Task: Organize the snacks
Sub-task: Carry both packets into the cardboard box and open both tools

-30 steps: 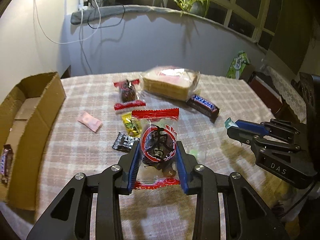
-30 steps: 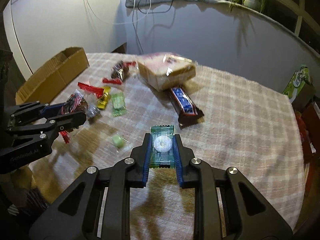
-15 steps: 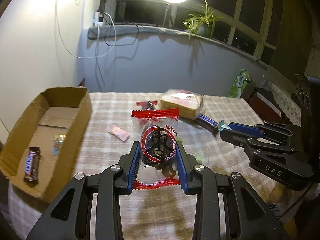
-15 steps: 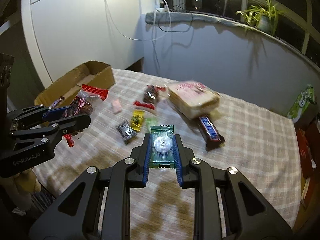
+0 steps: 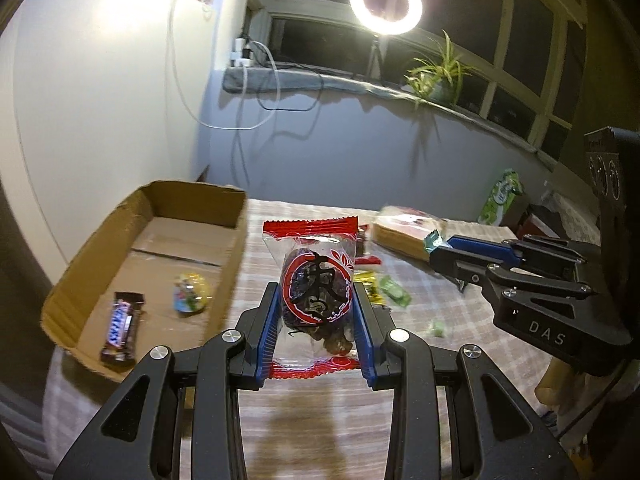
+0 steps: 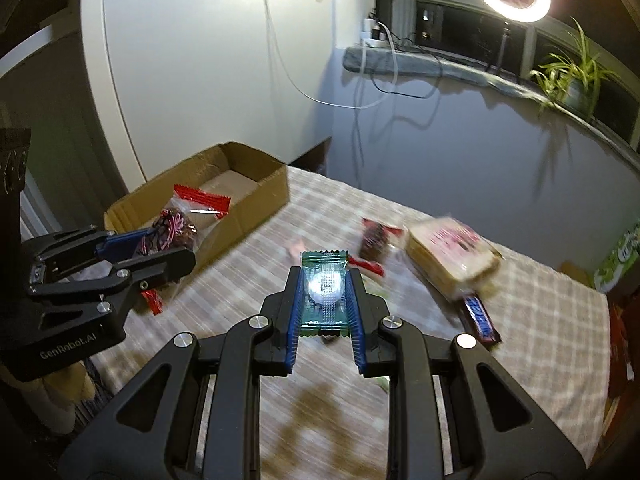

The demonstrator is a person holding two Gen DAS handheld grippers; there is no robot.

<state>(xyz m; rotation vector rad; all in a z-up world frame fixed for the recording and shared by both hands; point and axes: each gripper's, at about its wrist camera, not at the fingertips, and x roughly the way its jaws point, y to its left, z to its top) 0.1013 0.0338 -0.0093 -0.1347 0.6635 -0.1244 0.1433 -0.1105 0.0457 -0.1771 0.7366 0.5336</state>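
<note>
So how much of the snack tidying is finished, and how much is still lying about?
Just begun. Done: the cardboard box holds a chocolate bar and a small round sweet. In hand: the left gripper grips a red-edged date packet; the right gripper grips a green candy. Left on the checked tablecloth: wrapped bread, another chocolate bar, a dark red-edged packet and small yellow and green sweets.

- cardboard box (image 5: 152, 236) sits at the left edge of the table (image 5: 304, 420), up near the wall
- in the box: a chocolate bar (image 5: 120, 328), with a round candy (image 5: 191, 293) just to its right
- bread pack (image 6: 452, 256) lies toward the far right of the table, another chocolate bar (image 6: 480, 318) right in front of it
- small wrapped snacks (image 5: 380, 288) are scattered mid-table, between box and bread
- potted plant (image 5: 438, 70) is up on the sill behind the table
</note>
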